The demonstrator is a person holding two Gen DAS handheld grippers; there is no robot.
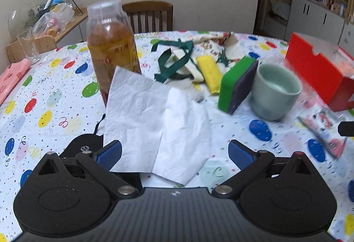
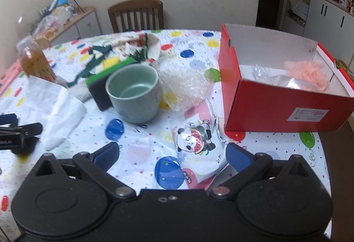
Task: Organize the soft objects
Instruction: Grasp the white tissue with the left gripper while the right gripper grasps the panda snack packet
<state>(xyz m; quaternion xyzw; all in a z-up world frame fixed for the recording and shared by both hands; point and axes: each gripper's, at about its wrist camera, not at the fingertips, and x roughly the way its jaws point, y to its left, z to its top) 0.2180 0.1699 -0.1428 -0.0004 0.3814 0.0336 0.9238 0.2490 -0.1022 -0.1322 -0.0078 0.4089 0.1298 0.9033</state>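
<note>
1. Left wrist view: my left gripper point(image 1: 174, 153) has its jaws spread wide, nothing between the pads. A white tissue point(image 1: 154, 122) lies on the table just ahead, its near edge reaching in between the fingers without being pinched.
2. A black cloth item point(image 1: 88, 142) sits partly under the tissue's left edge and behind my left finger; I cannot make out what it is.
3. Right side of the left view is motion-blurred; the red box point(image 1: 320, 69) is cut off at the frame edge there.
4. Right wrist view: my right gripper point(image 2: 172, 156) also stands wide open and empty, above a panda-print packet point(image 2: 197, 142) lying flat between the fingers, near the box's near-left corner. The gripper body hides the packet's near end.
5. Bubble wrap point(image 2: 185, 85) lies crumpled between the green cup point(image 2: 135, 96) and the box; its outline is hard to trace against the balloon tablecloth point(image 2: 132, 153).
6. Box is open-topped. Inside: a pink mesh puff point(image 2: 309, 73) at the far right and some clear plastic film point(image 2: 265, 73) to its left; the near wall hides the floor.
7. The cup looks empty. A green-and-purple sponge point(image 1: 236, 85) leans tilted against its left side.
8. Farther back: yellow sponge point(image 1: 209, 76), cloth bag with green straps point(image 1: 177, 58), heaped together.
9. Far left: bottle of amber liquid point(image 1: 110, 47), upright, part-filled, behind the tissue.
</note>
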